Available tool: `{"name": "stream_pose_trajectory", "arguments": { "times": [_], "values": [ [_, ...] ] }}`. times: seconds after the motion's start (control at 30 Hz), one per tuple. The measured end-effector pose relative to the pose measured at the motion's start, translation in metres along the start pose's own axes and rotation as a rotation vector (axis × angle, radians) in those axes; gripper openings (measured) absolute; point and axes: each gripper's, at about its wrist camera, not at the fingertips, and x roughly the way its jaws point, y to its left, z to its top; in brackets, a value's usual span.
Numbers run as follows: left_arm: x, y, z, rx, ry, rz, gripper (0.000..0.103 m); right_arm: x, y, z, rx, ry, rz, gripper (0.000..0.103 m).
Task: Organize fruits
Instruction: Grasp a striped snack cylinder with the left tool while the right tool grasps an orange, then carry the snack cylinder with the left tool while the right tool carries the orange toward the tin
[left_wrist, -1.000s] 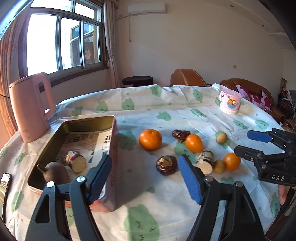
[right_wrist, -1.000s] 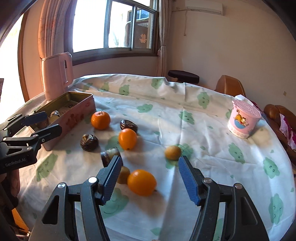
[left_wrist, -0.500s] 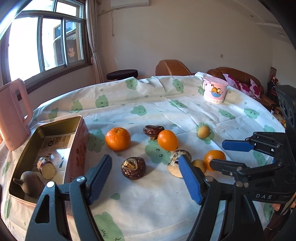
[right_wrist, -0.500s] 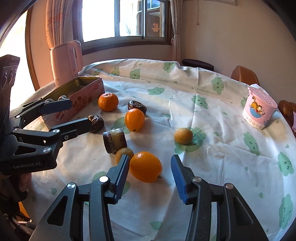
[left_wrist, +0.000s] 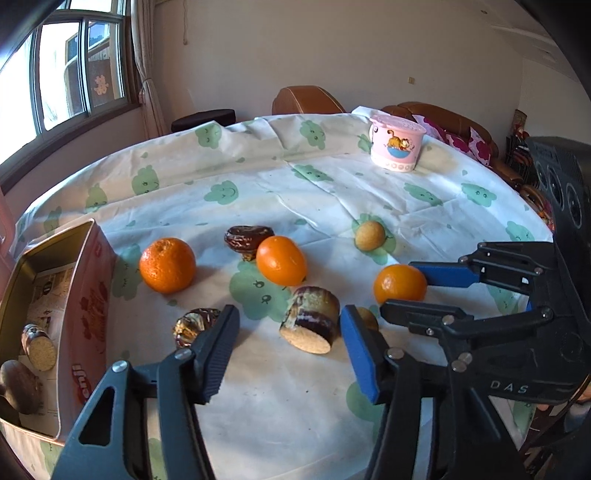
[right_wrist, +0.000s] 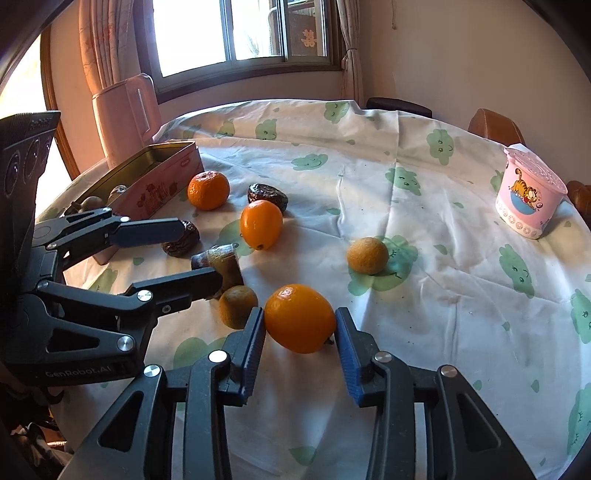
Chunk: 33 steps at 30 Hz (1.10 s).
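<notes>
From your left wrist camera, your left gripper (left_wrist: 288, 332) hangs over the cloud-printed tablecloth (left_wrist: 258, 177) with its jaws closing at a middling gap; the cut brown roll (left_wrist: 312, 319) lies between and just beyond the fingertips, and the pads do not press on it; a wrinkled dark fruit (left_wrist: 192, 325) sits beside the left finger; the open tin (left_wrist: 55, 314) stands at the left edge with two brown pieces inside; your right gripper (left_wrist: 413, 288) comes in from the right, its fingers on either side of the near orange (left_wrist: 400, 284); a pink cartoon cup (left_wrist: 397, 147) stands far back.

From your right wrist camera, the jaws are closing narrow on that orange (right_wrist: 300, 317); both pads touch its sides; a dull small fruit (right_wrist: 236, 306) lies just to its left; another orange (right_wrist: 260, 229), a mandarin (right_wrist: 208, 190) and a pale round fruit (right_wrist: 367, 255) sit farther out; the tin (right_wrist: 159, 181) is well apart at the upper left.
</notes>
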Motion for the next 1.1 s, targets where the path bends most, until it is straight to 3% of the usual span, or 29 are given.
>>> {"name": "stream_pose_trajectory", "arguments": {
  "times": [0.17, 0.3, 1.1],
  "values": [
    [0.016, 0.001, 0.001, -0.009, 0.072, -0.041, 0.053, 0.002, -0.002, 0.005, 0.002, -0.005, -0.044, 0.04],
    [0.019, 0.0, 0.001, -0.01, 0.09, -0.068, 0.035, 0.006, 0.0, 0.007, -0.013, 0.0, -0.066, 0.04],
    [-0.007, 0.006, 0.001, -0.032, -0.052, 0.002, 0.035, -0.008, 0.005, 0.005, -0.037, -0.082, -0.098, 0.04]
  ]
}}
